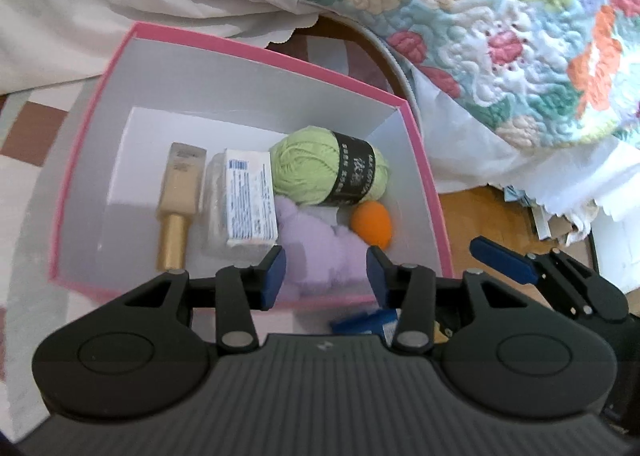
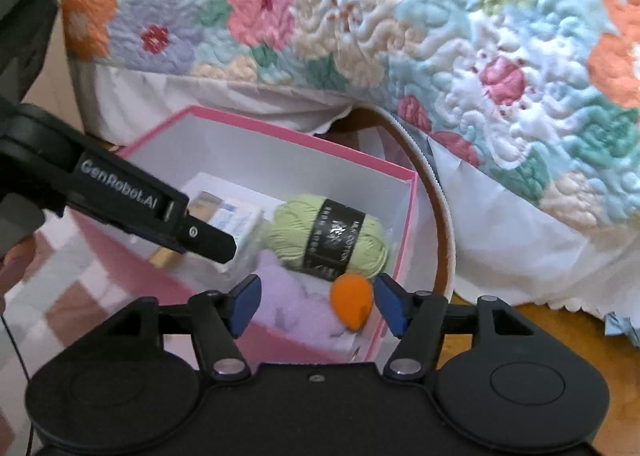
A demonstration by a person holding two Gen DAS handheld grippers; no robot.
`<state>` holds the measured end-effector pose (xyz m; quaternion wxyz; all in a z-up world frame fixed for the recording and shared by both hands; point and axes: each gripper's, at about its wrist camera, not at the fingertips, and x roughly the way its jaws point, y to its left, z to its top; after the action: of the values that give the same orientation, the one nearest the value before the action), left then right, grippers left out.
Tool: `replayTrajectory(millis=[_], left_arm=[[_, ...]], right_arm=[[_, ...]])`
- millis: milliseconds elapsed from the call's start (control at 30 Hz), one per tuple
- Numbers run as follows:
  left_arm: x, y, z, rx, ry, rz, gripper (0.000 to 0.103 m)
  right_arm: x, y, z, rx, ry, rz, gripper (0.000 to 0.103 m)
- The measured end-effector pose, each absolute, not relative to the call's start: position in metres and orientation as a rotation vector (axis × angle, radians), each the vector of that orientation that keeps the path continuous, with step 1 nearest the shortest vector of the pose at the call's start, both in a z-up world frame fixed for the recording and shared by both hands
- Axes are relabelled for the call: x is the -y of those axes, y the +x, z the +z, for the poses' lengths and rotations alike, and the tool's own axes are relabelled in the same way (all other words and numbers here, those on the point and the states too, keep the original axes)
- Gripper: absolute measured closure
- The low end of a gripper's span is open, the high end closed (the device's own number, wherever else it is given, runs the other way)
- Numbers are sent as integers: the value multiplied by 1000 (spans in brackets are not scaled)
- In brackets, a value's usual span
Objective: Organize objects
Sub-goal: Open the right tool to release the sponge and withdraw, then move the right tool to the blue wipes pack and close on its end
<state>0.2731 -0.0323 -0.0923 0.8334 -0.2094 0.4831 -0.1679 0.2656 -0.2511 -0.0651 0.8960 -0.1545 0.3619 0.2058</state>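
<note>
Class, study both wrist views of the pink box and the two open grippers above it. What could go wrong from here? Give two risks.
1. The left gripper and right gripper both hang open over the same near corner of the pink box, so they might collide.
2. The orange egg-shaped sponge lies tight between the green yarn, the purple fluffy item and the box wall; a grab there could snag the fluff or slip.

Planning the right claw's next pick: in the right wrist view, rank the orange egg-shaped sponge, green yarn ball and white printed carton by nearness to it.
1. Orange egg-shaped sponge, between the fingers.
2. Green yarn ball, just behind.
3. White printed carton, far left.
</note>
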Motion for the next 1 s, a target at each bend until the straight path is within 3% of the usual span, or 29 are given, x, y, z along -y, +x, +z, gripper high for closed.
replayTrajectory(millis=[300,633,1000], left_arm=[[31,224,-38,-1059,-292,-356,59],[26,165,26,-1007,-232,-326,50],[29,123,27,-1012,-251,-292,41]], right_arm=[[245,218,-22,-764,-328,514,34],[267,156,37,-733,-294,604,22],[283,115,23,-815,-307,640,15]])
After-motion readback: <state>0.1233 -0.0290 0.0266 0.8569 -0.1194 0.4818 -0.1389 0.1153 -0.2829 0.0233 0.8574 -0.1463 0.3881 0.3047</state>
